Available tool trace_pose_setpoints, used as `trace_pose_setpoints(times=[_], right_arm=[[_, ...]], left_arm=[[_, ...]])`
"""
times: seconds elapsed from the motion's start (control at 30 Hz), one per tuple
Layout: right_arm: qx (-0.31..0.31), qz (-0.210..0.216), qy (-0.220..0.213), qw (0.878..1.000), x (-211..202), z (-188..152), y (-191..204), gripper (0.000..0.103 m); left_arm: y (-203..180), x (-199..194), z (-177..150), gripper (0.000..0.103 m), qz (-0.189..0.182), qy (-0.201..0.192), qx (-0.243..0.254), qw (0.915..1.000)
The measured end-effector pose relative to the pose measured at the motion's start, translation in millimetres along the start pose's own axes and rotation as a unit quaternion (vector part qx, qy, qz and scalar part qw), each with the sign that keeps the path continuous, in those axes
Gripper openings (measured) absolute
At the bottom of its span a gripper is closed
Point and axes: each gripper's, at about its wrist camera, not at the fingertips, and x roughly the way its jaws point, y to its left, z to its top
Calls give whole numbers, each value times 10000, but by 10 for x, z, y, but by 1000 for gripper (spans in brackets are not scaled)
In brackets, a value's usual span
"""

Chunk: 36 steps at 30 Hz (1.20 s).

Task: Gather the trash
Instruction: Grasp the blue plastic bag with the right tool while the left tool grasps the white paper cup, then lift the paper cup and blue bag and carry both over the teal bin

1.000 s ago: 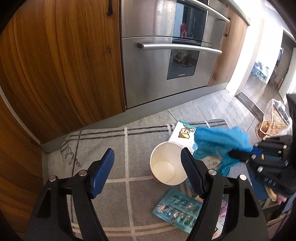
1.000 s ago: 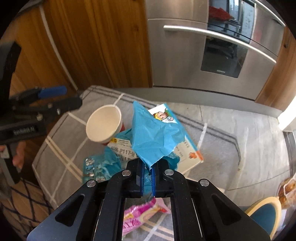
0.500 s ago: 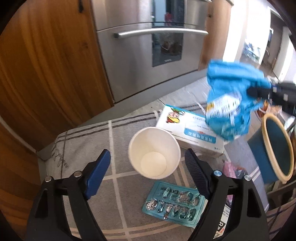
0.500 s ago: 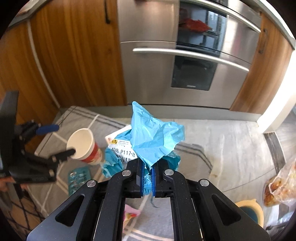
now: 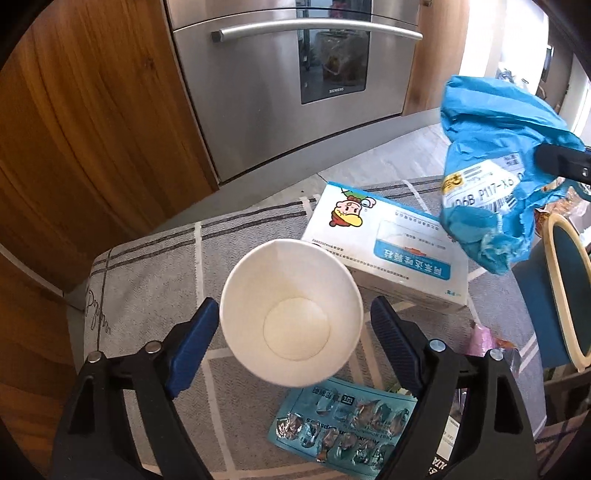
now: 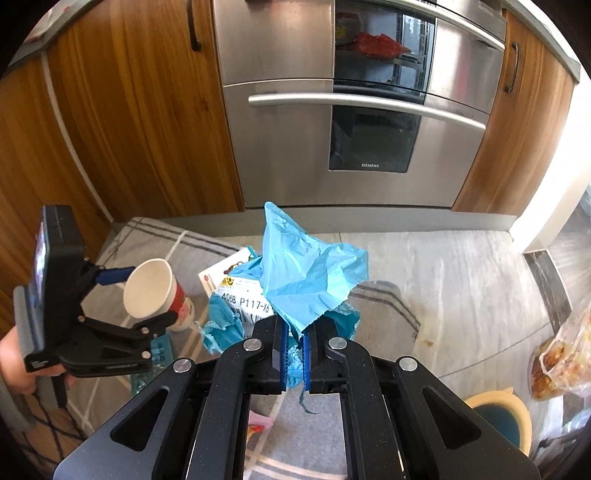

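Closing round the light, crushable white paper cup (image 5: pixel 291 310), the left gripper (image 5: pixel 291 328) needed gentle mid-wall contact; the right gripper (image 6: pixel 294 349) pinched a crumpled blue plastic mailer bag (image 6: pixel 310 280).

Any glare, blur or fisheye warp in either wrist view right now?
Left wrist: sharp; window light blows out the top right; oven handle bows from fisheye. Right wrist: sharp centre, overexposed doorway at right, cabinet edges curve, dark vignette in the corners.
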Motion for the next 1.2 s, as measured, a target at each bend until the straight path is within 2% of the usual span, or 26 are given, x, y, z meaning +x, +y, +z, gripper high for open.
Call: trace_pose_setpoints(times=[0.03, 0.23, 0.4, 0.57, 0.73, 0.83, 0.93, 1.2], right_arm=[[1, -4, -7, 10000, -9, -3, -1, 7], [20, -143, -76, 9999, -93, 0, -20, 7], [185, -300, -203, 9992, -259, 14, -88, 7], [511, -374, -374, 9973, -561, -16, -182, 7], [864, -470, -662, 9929, -946, -106, -299, 7], [1057, -567, -779, 9897, -1186, -224, -388, 7], [1134, -706, -927, 9867, -1432, -364, -481, 7], [1588, -1050, -988, 9767, -1796, -741, -940, 7]], left_arm=[[1, 4, 4, 66, -28, 19, -4, 10000], [-35, -49, 12, 59, -76, -39, 119, 9999], [-75, -241, 1, 59, -25, -232, 171, 9996], [-184, -650, 41, 59, -15, -553, 219, 9982], [-357, -1157, 112, 59, -266, -1028, 162, 9942], [-472, -1470, 88, 59, -477, -1312, 143, 9901], [-608, -1664, 46, 59, -581, -1428, 229, 9878], [-871, -1904, -52, 59, -759, -1586, 501, 9831]])
